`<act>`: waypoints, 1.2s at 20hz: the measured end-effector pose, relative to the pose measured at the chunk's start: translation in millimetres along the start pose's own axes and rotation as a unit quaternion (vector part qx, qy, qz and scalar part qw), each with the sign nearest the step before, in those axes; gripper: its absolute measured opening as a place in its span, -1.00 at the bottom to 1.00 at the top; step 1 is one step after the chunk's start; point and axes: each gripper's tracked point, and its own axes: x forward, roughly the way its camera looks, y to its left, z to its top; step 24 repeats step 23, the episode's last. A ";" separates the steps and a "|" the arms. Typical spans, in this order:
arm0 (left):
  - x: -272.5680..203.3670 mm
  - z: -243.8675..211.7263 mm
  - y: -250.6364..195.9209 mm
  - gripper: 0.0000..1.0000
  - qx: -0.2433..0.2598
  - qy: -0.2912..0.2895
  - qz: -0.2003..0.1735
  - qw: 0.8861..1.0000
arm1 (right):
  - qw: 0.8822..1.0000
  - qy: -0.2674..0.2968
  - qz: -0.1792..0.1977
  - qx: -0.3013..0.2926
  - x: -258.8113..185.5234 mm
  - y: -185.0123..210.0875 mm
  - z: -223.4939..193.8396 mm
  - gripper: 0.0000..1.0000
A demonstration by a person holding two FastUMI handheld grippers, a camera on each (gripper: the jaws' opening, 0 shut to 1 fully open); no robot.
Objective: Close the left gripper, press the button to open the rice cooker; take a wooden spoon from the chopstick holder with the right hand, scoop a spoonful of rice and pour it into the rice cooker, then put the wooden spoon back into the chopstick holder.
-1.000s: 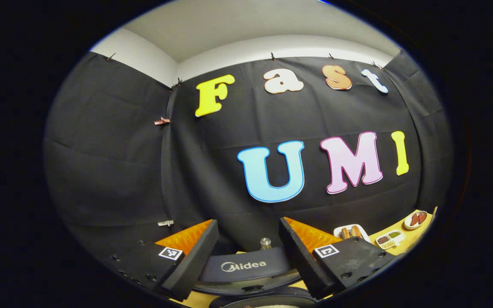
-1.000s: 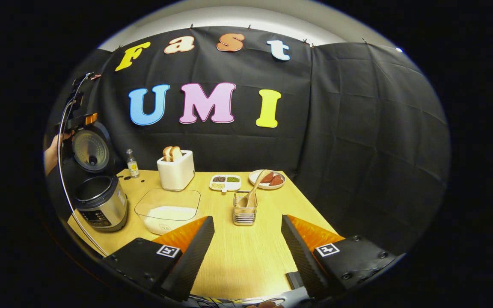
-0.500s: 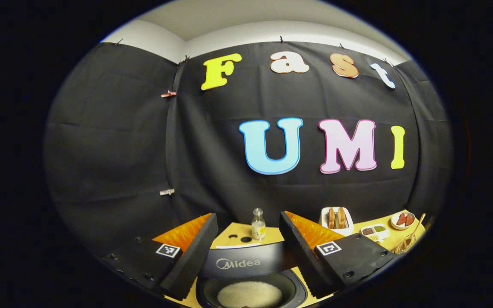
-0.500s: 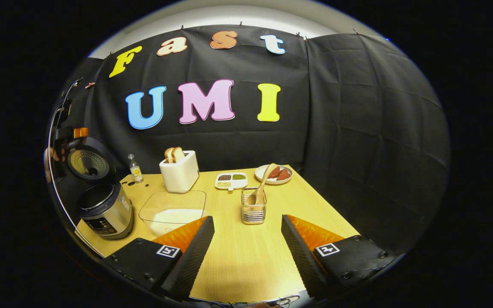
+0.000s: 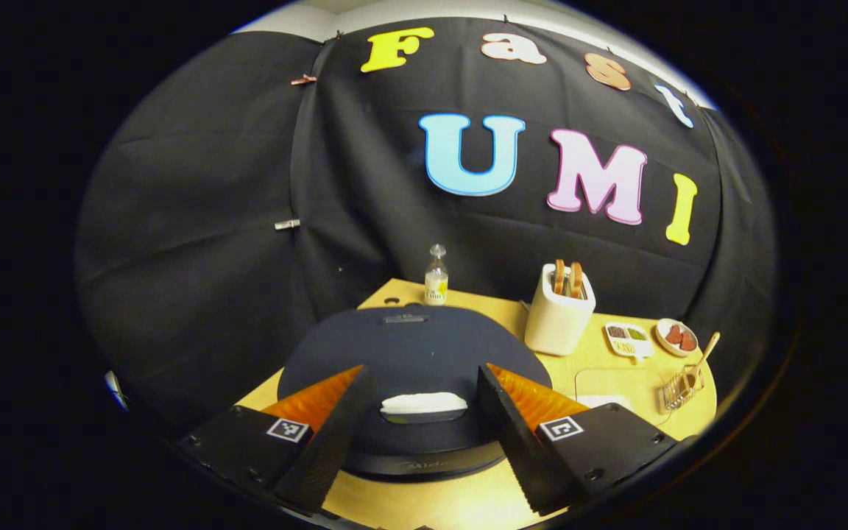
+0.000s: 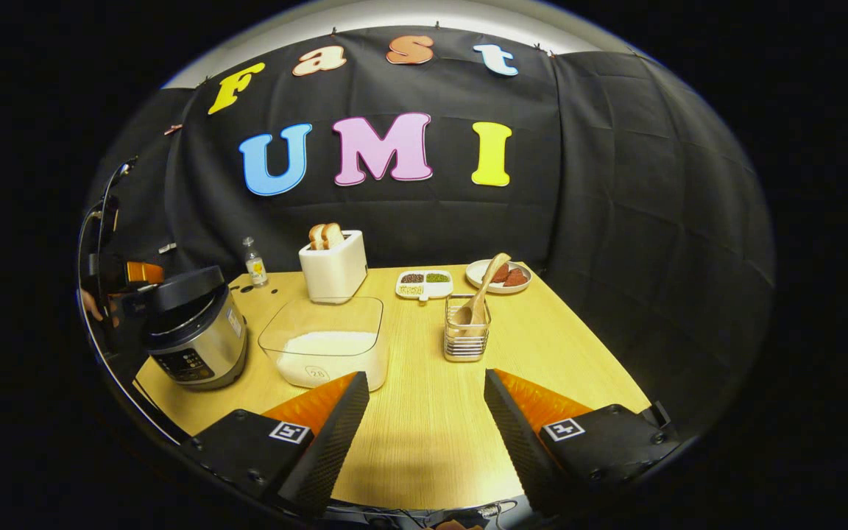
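The rice cooker [image 6: 192,335] sits lidded at the table's [image 6: 424,442] left edge, the wooden spoon [image 6: 479,294] upright in the chopstick holder [image 6: 466,338]; both claws, left claw [image 5: 420,430] and right claw [image 6: 424,434], gape, fitting either start or finish.

Bare table [image 6: 424,434] along the near edge, straight ahead of the right tongs [image 6: 424,419]: open lane up to the chopstick holder [image 6: 467,340]. Wooden spoon [image 6: 484,287] leans out of it toward the far right corner, handle free above. Rice container [image 6: 328,352] stands just left of that lane. Rice cooker [image 6: 192,327] fills the near left corner, the left tongs [image 5: 420,419] spread wide just over its lid [image 5: 413,361]. Toaster [image 6: 333,263], bottle [image 6: 253,263], divided dish [image 6: 425,283] and plate [image 6: 499,275] line the far edge.
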 end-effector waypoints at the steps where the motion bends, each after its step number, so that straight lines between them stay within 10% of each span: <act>1: -0.6 -2.4 -0.1 0.95 0.010 -0.007 -0.002 1.000 | 1.000 0.002 0.000 0.002 -0.5 1.0 -1.4 0.97; 24: -23.5 -6.2 -4.3 0.92 0.030 -0.049 -0.063 0.996 | 0.999 -0.042 -0.004 0.015 -13.9 16.6 35.3 0.99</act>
